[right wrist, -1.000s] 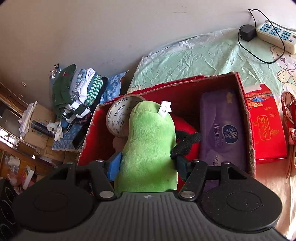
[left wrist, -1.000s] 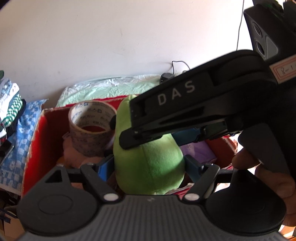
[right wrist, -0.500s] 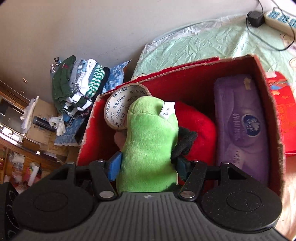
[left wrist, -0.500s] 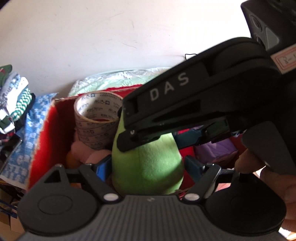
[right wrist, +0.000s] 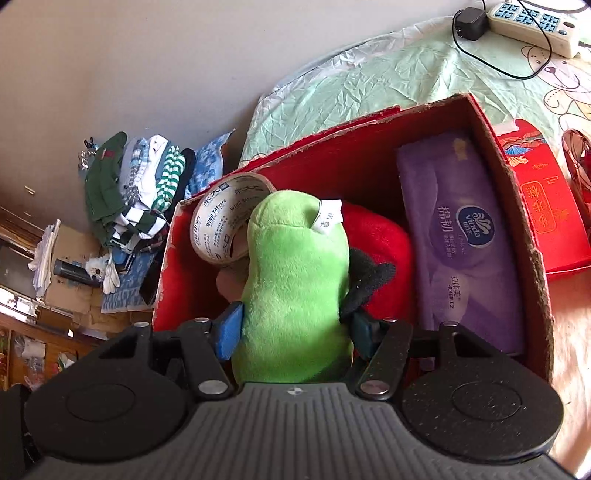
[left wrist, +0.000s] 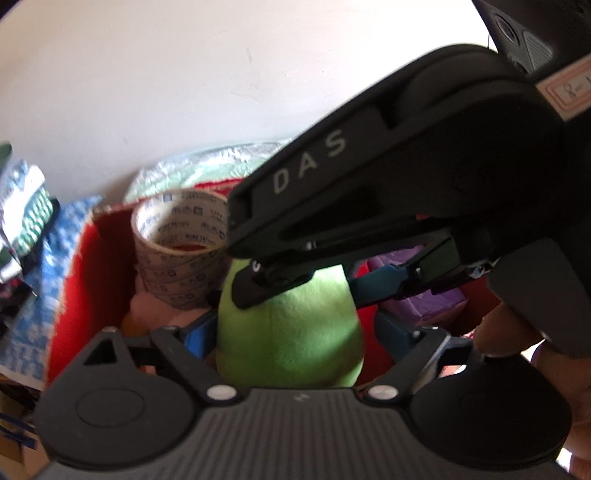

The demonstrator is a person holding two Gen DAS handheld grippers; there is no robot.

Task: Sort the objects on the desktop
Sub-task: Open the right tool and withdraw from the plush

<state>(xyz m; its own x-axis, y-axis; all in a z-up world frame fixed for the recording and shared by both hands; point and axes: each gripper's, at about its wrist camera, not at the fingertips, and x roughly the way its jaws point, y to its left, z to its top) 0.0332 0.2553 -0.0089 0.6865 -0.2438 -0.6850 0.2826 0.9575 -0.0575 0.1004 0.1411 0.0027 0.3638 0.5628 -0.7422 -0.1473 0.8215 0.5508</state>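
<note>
A green plush toy (right wrist: 295, 280) stands upright in the red cardboard box (right wrist: 517, 206), and my right gripper (right wrist: 295, 328) is shut on its lower half with both blue pads pressed into the fur. My left gripper (left wrist: 295, 332) straddles the same green plush toy (left wrist: 291, 332) from the other side. Its jaws are opening, and a gap shows at the right finger. The right gripper's black housing marked DAS (left wrist: 332, 177) crosses the left wrist view above the toy. Beside the toy in the box are a tape roll (right wrist: 221, 229), a red soft item (right wrist: 376, 240) and a purple tissue pack (right wrist: 461, 243).
The box sits on a crinkled pale green cloth (right wrist: 369, 74). A red packet (right wrist: 546, 206) lies right of the box, and a power strip with a charger (right wrist: 532, 22) lies at the back right. Folded clothes (right wrist: 136, 184) are piled left, off the table. A person's finger (left wrist: 506, 332) holds the right gripper's handle.
Both grippers and the green toy have sunk closer into the red box, and the tape roll looms larger. The left fingers now stand a little wider around the toy. The right view has rolled slightly.
</note>
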